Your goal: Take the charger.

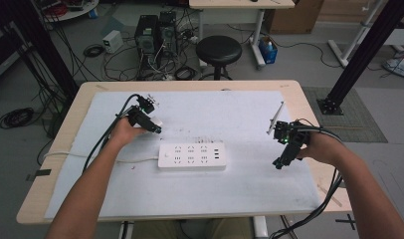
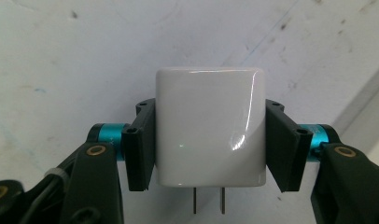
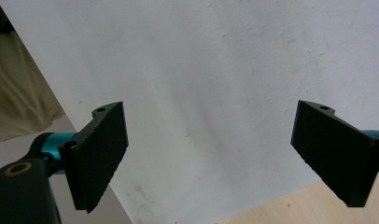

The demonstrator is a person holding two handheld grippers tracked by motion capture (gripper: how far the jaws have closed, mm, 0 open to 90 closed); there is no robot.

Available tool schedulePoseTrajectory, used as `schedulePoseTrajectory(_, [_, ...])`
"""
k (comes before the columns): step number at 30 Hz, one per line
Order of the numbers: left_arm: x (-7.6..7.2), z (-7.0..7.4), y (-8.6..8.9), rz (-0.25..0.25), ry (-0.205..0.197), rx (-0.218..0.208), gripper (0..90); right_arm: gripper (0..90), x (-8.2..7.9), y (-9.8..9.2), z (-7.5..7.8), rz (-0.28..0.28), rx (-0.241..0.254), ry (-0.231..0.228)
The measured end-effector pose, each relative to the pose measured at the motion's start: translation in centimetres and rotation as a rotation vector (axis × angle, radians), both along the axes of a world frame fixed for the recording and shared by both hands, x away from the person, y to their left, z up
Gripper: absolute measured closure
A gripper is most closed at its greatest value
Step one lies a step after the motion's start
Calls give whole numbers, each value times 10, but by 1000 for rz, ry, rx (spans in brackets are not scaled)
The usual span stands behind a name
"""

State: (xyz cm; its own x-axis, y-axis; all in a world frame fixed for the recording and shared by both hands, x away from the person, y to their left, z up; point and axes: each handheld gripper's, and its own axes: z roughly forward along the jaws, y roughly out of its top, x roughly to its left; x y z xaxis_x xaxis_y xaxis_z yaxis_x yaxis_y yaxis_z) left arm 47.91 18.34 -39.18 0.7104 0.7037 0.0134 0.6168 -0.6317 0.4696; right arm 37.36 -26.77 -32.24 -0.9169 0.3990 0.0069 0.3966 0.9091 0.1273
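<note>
A glossy white charger block (image 2: pixel 210 126) with two metal prongs (image 2: pixel 208 200) at its near end sits between the pads of my left gripper (image 2: pixel 210 140), which is shut on its two sides. From the high view, that left gripper (image 1: pixel 157 127) is just above the white mat, up and to the left of a white power strip (image 1: pixel 192 156). The charger (image 1: pixel 157 121) peeks out white at the fingertips. My right gripper (image 1: pixel 279 162) hovers over the mat's right side, apart from the strip. In the right gripper view its jaws stand wide and open (image 3: pixel 211 149) with nothing between them.
The white mat (image 1: pixel 240 114) covers most of the wooden table (image 1: pixel 55 164). The strip's white cord (image 1: pixel 135 160) runs left off the table's edge. Behind the table stand a black stool (image 1: pixel 219 50), computer towers (image 1: pixel 155 32) and loose floor cables.
</note>
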Motion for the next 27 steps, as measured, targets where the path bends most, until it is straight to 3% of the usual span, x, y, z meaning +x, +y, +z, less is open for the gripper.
schedulePoseTrajectory(8, [-23, 45, 19, -10, -90, -53, 425, 103, -1, 0, 1, -3, -4, -16])
schedulePoseTrajectory(9, [-23, 45, 19, -10, -90, -53, 425, 103, -1, 0, 1, -3, -4, -16])
schedulePoseTrajectory(10, [-31, 56, 24, -17, -109, -64, 425, 104, -1, 1, 1, -4, -3, -19])
schedulePoseTrajectory(12, [-40, 66, 27, -21, -124, -68, 425, 103, -2, 3, 2, -8, 3, -22])
schedulePoseTrajectory(17, [-65, 89, 33, -42, -150, -61, 425, 103, -4, 4, 5, -18, 21, -35])
schedulePoseTrajectory(22, [-83, 108, 39, -62, -170, -86, 425, 104, -8, 6, 8, -24, 25, -52])
schedulePoseTrajectory(27, [-98, 121, 40, -109, -182, -67, 425, 104, -11, 6, 9, -18, 23, -69])
